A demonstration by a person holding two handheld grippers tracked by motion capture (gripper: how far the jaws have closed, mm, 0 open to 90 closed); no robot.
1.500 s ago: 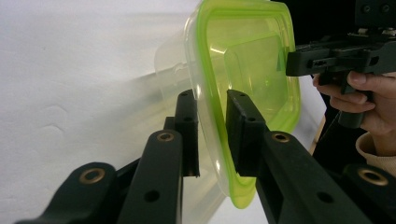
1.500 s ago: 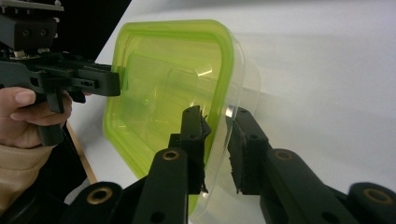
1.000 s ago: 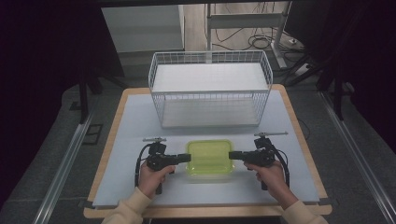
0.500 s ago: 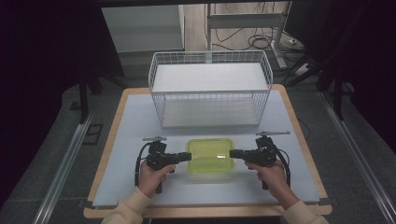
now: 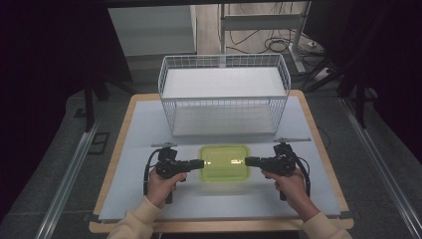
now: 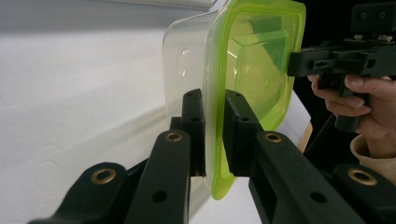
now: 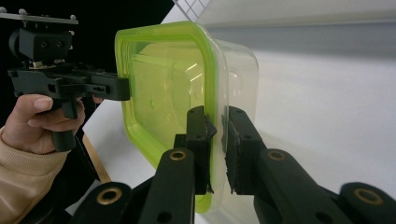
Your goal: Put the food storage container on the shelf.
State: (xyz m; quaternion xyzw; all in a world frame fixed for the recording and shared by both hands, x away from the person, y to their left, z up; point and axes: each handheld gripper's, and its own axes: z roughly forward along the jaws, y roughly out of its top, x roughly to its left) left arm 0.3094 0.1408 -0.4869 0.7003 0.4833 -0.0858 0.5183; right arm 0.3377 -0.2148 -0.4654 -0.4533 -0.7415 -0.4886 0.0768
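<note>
on the table (image 5: 139,199), the container (image 5: 224,162) stays gripped unmoved.

Lime-green lid (image 5: 224,162), white wire basket (image 5: 224,94)

Wire basket (image 5: 224,107) just behind container (image 5: 224,163)

The left gripper (image 5: 199,163) and the right gripper (image 5: 249,161) are black, each with a pistol handle and a thin grey plate on top. Round brass rivets shine on the jaw arms. A black cable loops from each. The person wears cream sleeves (image 5: 137,221) with ribbed cuffs.
</note>
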